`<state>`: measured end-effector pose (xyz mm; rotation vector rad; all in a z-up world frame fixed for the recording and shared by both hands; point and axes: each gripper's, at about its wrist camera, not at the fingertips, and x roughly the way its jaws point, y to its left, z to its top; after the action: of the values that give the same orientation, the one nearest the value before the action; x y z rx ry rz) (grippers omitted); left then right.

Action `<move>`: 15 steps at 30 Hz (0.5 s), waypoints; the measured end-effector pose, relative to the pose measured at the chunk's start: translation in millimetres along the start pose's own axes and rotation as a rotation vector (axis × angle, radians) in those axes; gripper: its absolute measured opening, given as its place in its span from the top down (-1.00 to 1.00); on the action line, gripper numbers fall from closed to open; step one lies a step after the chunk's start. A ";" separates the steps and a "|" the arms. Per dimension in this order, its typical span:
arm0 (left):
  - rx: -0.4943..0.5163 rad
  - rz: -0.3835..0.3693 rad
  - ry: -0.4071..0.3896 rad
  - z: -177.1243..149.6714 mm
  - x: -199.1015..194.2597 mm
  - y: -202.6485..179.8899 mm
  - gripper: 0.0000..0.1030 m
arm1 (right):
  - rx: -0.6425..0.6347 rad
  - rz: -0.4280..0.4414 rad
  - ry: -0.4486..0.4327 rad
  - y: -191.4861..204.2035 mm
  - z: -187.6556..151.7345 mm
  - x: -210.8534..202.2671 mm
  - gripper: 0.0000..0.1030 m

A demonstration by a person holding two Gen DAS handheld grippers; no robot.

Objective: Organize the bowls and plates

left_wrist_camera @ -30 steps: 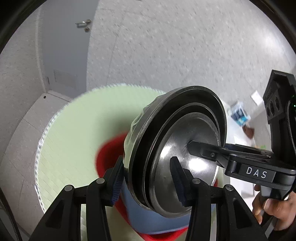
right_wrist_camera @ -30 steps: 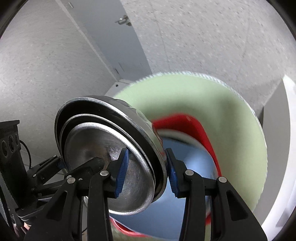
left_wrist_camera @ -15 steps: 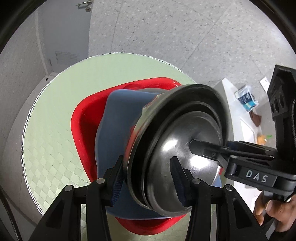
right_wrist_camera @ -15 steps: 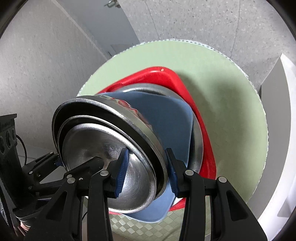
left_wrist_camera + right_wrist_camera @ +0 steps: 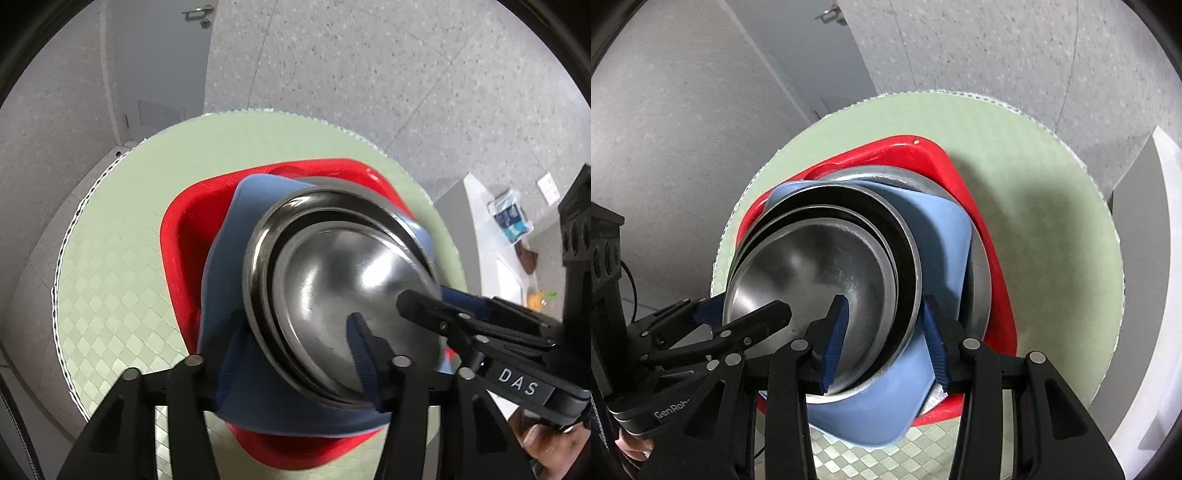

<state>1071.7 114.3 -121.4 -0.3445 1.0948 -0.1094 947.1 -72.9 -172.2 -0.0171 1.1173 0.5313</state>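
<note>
Bowls [image 5: 343, 295] lowered onto blue plate [image 5: 945, 236]; both grippers [image 5: 299, 350] [image 5: 882, 339] clamp opposite rims. Slick, stiff steel, so grip rims.

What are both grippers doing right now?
Left gripper: shut on the steel bowl stack rim.
Right gripper: shut on the same stack's opposite rim.

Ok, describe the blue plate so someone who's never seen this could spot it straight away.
On the round green table sits a red tray. The blue plate lies in it, under the nested steel bowls both grippers hold. It is the only blue, squarish, matte dish there.
</note>
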 end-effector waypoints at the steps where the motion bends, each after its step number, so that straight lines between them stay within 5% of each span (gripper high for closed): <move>1: -0.003 -0.005 -0.013 -3.1 -3.9 -1.9 -0.17 | 0.000 0.014 -0.013 -2.1 -0.5 -1.5 0.13; 7: -0.017 0.034 -0.133 -42.1 -43.3 -12.5 -0.45 | -0.034 0.038 -0.118 4.1 -21.1 -32.5 0.03; 15: -0.004 0.104 -0.326 -132.9 -118.2 -34.7 -0.71 | -0.079 -0.008 -0.310 31.6 -83.5 -94.4 -0.24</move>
<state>902.7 82.7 -64.1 -0.2963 0.7882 0.0409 832.1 -105.6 -121.1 -0.0073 0.7936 0.5496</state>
